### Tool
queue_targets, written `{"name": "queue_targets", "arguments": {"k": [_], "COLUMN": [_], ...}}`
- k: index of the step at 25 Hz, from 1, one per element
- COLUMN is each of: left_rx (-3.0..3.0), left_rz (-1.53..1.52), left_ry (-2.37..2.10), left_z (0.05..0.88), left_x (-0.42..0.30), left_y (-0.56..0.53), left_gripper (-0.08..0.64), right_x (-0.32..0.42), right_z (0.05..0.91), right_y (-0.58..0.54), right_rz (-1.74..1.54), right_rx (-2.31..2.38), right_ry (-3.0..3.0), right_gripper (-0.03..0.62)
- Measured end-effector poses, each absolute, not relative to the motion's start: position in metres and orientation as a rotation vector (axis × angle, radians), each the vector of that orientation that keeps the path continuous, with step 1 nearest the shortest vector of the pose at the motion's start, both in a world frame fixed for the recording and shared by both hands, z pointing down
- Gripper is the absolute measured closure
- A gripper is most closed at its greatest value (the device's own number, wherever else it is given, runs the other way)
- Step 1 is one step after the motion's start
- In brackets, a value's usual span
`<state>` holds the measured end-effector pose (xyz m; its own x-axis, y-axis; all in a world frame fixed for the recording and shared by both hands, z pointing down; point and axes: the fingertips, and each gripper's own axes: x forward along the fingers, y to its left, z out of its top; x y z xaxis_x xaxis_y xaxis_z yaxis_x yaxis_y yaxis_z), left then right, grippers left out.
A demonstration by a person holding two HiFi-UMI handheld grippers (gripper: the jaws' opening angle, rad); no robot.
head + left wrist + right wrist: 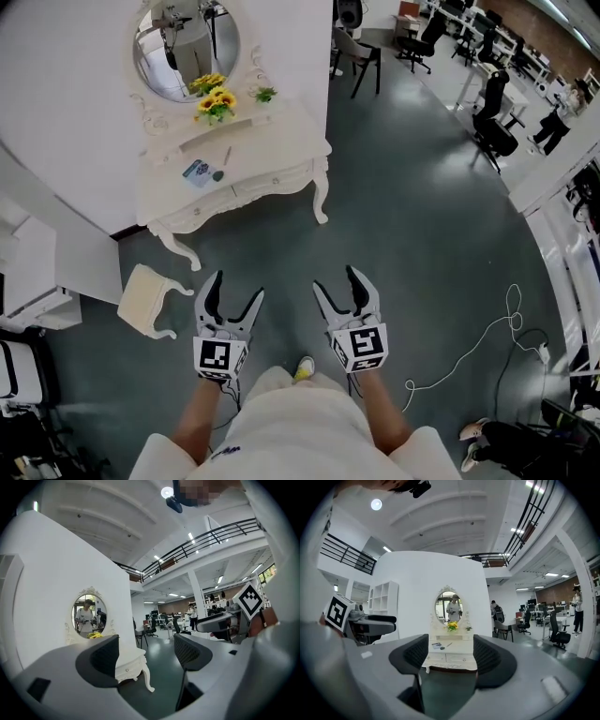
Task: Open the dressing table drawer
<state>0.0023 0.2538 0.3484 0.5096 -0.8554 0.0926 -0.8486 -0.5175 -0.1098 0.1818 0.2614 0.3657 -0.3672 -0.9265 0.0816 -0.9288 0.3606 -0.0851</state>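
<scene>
A cream dressing table [173,202] with an oval mirror [186,42] stands against the white wall, well ahead of me. Two drawers [274,178] sit in its front, both closed. In the right gripper view the dressing table [451,657] shows straight between the jaws, far off. In the left gripper view only the dressing table's right end [133,665] shows. My left gripper [231,298] and right gripper [343,289] hang side by side over the floor, both open and empty, far short of the table.
A cream stool [145,300] lies tipped on the floor left of my left gripper. Sunflowers [216,98], a small card [198,172] and a pen lie on the tabletop. A white cable [478,342] trails on the floor at right. Office chairs [492,122] stand far right.
</scene>
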Motion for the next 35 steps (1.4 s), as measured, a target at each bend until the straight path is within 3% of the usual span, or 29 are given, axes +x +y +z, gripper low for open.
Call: {"name": "queue_targets", "arguments": {"k": [17, 35], "left_rx": [-2.757, -2.784], "left_rz": [-0.197, -0.064], "left_ry": [1.427, 1.438], "left_z": [0.365, 0.356], "left_x": [0.016, -0.109], "left_y": [0.141, -0.097], "left_gripper": [0.187, 0.187], "right_x": [0.186, 0.059], "right_z": [0.383, 0.369], "right_y": [0.167, -0.079], "right_rz": [0.227, 0.167], "right_rx": [1.817, 1.778], "right_ry": [-2.517, -2.452], "right_gripper": [0.298, 0.305]}}
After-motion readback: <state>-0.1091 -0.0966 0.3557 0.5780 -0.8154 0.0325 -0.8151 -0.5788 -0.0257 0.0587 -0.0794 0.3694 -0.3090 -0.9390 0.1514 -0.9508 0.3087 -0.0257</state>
